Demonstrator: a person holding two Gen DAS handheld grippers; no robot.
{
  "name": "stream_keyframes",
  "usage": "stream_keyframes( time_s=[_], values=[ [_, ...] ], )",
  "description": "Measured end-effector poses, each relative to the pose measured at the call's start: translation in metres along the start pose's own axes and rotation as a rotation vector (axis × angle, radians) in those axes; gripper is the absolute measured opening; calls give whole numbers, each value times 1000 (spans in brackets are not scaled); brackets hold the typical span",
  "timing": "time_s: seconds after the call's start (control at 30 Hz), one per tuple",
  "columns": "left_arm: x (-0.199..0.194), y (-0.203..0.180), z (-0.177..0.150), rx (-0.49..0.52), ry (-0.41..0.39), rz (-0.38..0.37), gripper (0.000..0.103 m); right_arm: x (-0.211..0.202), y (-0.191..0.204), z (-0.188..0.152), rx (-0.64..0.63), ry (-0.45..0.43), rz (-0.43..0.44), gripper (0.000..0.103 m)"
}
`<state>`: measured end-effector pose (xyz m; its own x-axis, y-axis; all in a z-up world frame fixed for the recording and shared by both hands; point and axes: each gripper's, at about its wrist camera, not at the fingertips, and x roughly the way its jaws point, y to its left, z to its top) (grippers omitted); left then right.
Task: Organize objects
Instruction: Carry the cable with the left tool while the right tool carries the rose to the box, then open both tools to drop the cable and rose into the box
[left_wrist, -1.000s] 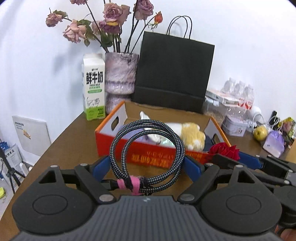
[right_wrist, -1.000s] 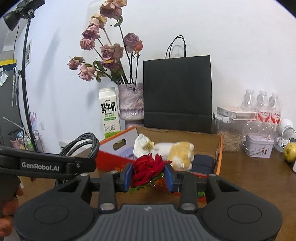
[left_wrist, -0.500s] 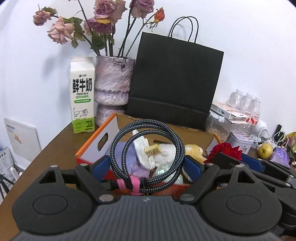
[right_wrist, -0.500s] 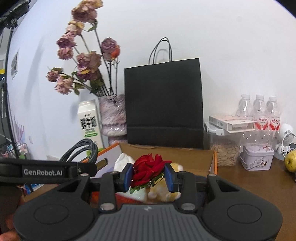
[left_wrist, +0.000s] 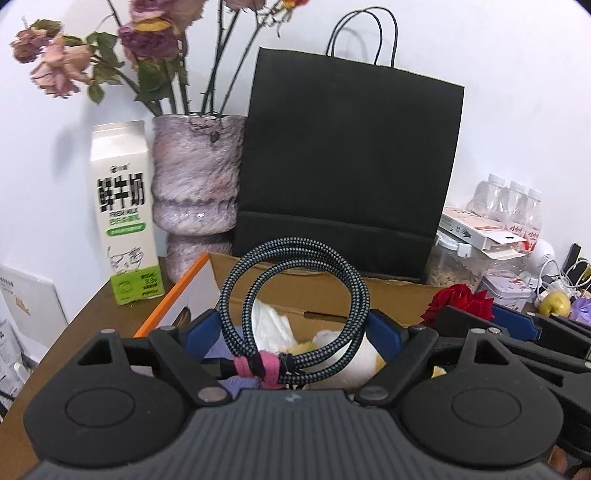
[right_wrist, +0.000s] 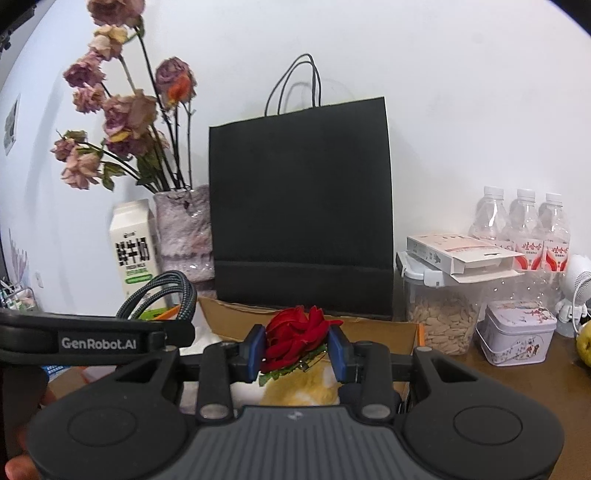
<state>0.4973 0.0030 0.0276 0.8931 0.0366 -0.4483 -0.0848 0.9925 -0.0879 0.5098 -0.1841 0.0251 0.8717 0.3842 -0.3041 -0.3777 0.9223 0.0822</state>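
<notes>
Over on the left a milk carton (left_wrist: 123, 214) stands upright on the brown table (left_wrist: 77, 328), touching or just beside a mottled purple vase (left_wrist: 197, 184) of dried roses (left_wrist: 62, 70). Next comes the left gripper (left_wrist: 293, 332), its blue pads clenched on a coiled braided cable (left_wrist: 295, 306) bound with a pink strap; the coil stands upright between the fingers, above the open cardboard box (left_wrist: 325, 291). Only the left wrist view looks down into that box, showing white tissue (left_wrist: 271, 325) and a bit of yellow plush. A tall black paper bag (right_wrist: 301, 206) stands behind the box. The right gripper (right_wrist: 297, 349) is grasping a red fabric rose (right_wrist: 295, 338), held over the box with yellow plush (right_wrist: 299, 387) below it. The right wrist view shows more of the far right: a jar of seeds (right_wrist: 443, 317) with a flat white carton (right_wrist: 461, 254) on top, three water bottles (right_wrist: 524, 225), and a small tin (right_wrist: 515, 332).
</notes>
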Motion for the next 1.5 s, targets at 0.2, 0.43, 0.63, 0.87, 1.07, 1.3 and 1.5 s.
stream_keyframes(
  time_s=[0.2,0.43,0.63,0.87,1.07,1.3,1.5],
  values=[
    [25,0,6,18,7,11,86,24,-9,3,-6,16,-20,35],
    [42,8,11,6,14,8,89,42,-12,2,-15,44,-34,36],
    [45,15,10,-2,-16,27,103,47,-13,-4,-13,82,-61,103],
    [43,20,9,-6,1,32,103,46,-11,-5,-21,101,-76,103],
    [27,26,7,-11,-12,24,103,35,-7,-4,-29,101,-80,103],
    [-1,34,-2,-3,-18,39,103,11,5,-8,-37,107,-78,103],
    [-38,40,-20,39,-1,24,103,-21,12,-14,-10,115,-94,103]
  ],
)
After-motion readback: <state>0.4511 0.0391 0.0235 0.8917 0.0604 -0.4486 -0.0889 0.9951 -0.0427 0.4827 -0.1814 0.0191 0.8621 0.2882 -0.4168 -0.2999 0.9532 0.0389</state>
